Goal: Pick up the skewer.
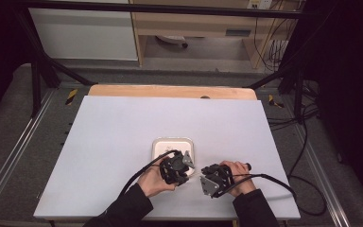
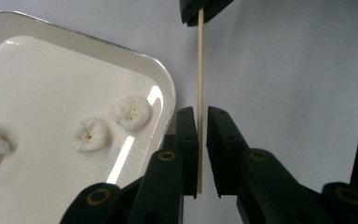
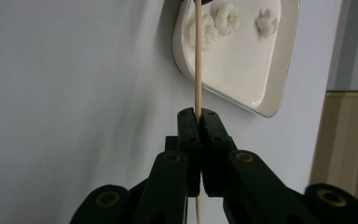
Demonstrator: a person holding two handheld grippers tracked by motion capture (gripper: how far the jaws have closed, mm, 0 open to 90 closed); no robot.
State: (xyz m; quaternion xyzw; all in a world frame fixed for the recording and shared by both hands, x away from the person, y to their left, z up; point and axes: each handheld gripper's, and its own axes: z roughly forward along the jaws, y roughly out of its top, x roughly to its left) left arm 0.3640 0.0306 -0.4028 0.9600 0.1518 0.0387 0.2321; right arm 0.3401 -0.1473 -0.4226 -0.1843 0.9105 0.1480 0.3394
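White tabletop (image 1: 123, 142) on a wooden board, bare wood strip (image 1: 170, 91) showing at far edge. Grey carpet floor (image 1: 9, 118) around it. Black frame posts (image 1: 35, 80) stand left and right. Loose black cables (image 1: 307, 142) on floor at right. Pale wooden shelving (image 1: 194, 23) beyond; white panel (image 1: 82, 33) behind left.

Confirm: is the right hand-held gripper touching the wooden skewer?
Touching. The right gripper view shows the right hand-held gripper with both jaws shut against the wooden skewer, no gap on either side.

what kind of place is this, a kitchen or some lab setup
Probably a lab recording station, not a kitchen: a black frame surrounds the white table, loose cables run across the floor, and only a tray sits there.
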